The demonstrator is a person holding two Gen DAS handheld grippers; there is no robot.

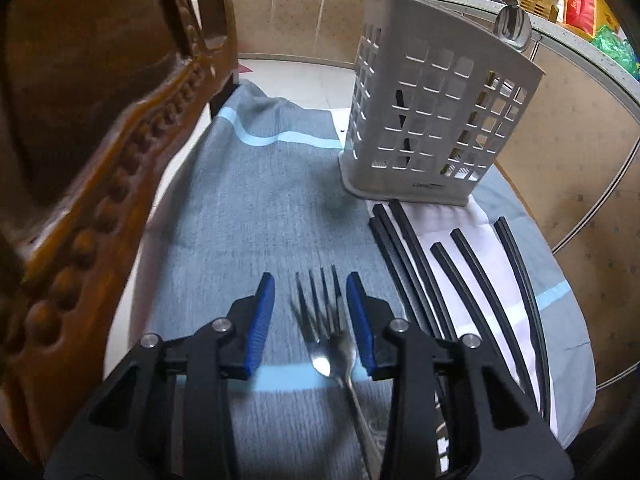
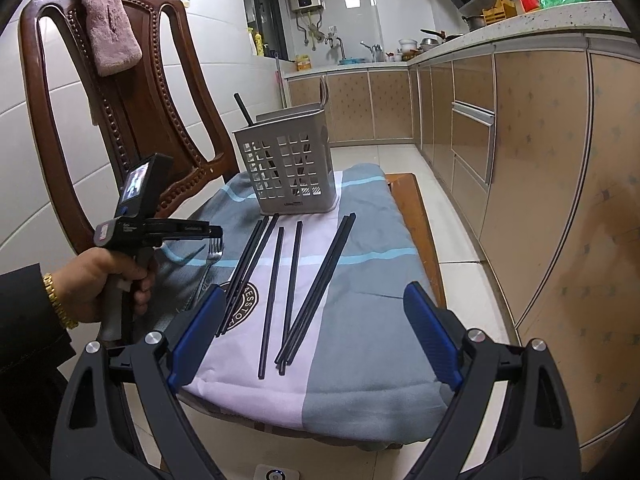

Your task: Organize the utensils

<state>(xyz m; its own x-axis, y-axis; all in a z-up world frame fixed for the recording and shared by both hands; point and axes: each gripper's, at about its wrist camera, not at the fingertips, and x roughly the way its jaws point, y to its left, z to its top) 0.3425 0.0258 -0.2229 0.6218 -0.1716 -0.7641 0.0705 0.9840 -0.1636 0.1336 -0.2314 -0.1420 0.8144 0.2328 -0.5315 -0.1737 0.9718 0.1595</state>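
Fork (image 1: 326, 328) lies flat on the grey-blue cloth (image 1: 248, 200) covering the table (image 2: 424, 240), tines pointing away toward the utensil holder (image 1: 432, 120), handle running back beneath the left claw (image 1: 310, 320). Left claw is spread apart and positioned low over the fork, with its two blue fingers (image 1: 260, 320) flanking the tines on either side; the right-hand finger sits just beside the outer tine, the other stands clear, and whether either touches the metal cannot be told. Right claw (image 2: 312, 336) is likewise spread wide and holds nothing; it hovers at the near edge of the table, with the black chopsticks (image 2: 294, 280) lying loose on the cloth between and beyond its fingers. From the right wrist view, the fork appears to the left of the chopsticks, directly under the tip of the left claw. Utensil holder stands upright at the far end of the cloth, with a black stick and a spoon (image 1: 512, 26) rising from it. A wooden chair (image 2: 132, 112) stands at the left.
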